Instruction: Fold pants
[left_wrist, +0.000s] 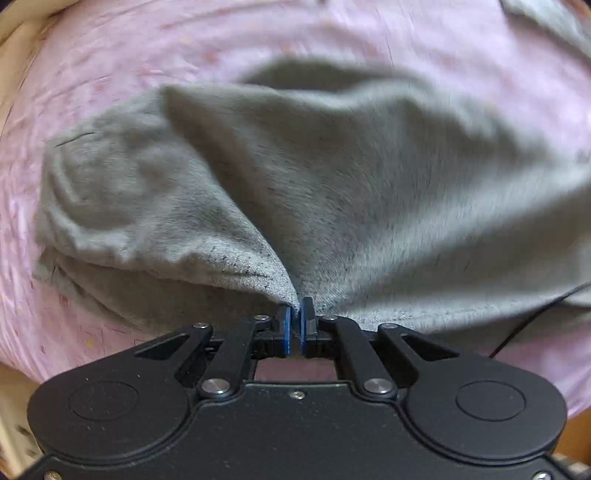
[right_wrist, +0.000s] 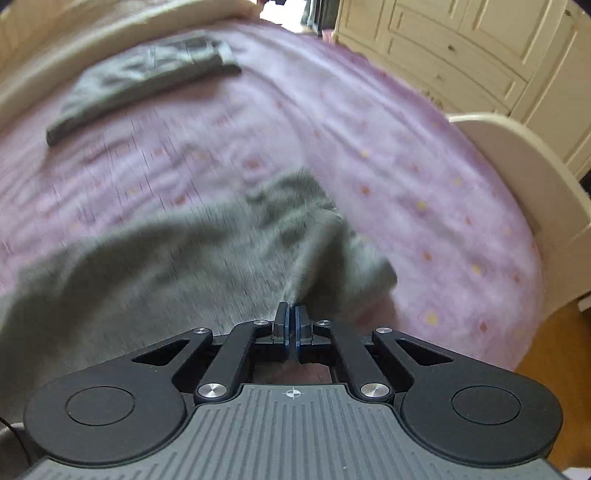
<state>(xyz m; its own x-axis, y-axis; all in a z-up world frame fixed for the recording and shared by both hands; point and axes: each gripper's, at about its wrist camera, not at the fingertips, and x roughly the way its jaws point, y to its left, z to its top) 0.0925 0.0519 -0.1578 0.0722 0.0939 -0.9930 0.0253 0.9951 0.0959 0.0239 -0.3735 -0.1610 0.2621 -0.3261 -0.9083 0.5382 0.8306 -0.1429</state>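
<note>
Pants (left_wrist: 332, 192) up off the pink bedsheet (left_wrist: 110, 55) at the near edge, grey fleece draped forward and sagging across the bed. Left gripper (left_wrist: 296, 314) has its blue pads pressed together on a bunched corner of cloth; right gripper (right_wrist: 291, 314) is clamped the same way on another pinch of the same edge. Both views are smeared with motion blur, so this looks like the carry-over stage of a fold. Beyond the pants, toward the far side of the bed, lies a darker folded garment (right_wrist: 140, 77). Next call, I'd say: bring both pinched corners across level, lay edge onto edge, then release without dragging the lower layer.
</note>
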